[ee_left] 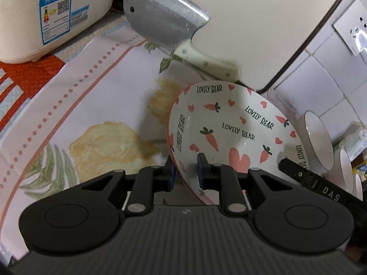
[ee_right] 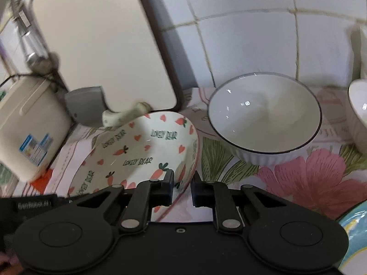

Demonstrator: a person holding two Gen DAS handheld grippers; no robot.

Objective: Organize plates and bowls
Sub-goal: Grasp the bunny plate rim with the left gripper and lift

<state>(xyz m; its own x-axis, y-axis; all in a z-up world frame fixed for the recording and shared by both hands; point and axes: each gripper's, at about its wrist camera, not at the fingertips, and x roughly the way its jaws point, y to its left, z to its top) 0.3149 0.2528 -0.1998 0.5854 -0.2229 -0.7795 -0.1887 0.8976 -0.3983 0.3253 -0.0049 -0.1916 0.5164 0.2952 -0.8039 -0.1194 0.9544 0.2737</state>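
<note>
Plate (ee_left: 231,123), glazed ceramic, shallow and rounded, printed with carrots, hearts and "LOVELY BEAR" lettering and edged in pink, sat tilted on the floral cloth (ee_left: 91,105) in front of the leaning cream board (ee_left: 252,23). Left gripper (ee_left: 186,170) was clamped on its rim at about 7 o'clock, one blue-padded finger inside the well and one outside. Right gripper (ee_right: 182,184) was clamped on the opposite rim at about 4 o'clock in the right wrist view, its black fingers pinching the thin edge. White bowl (ee_right: 263,112), glossy with a dark rim line and ribbed outer wall, stood upright at 2 o'clock from the plate, apart from it. Steel cleaver (ee_left: 160,18) with a pale riveted handle leaned at 11 o'clock, possibly touching the board. Smooth cream appliance (ee_left: 45,11) bearing a blue label stood at 10 o'clock.
</note>
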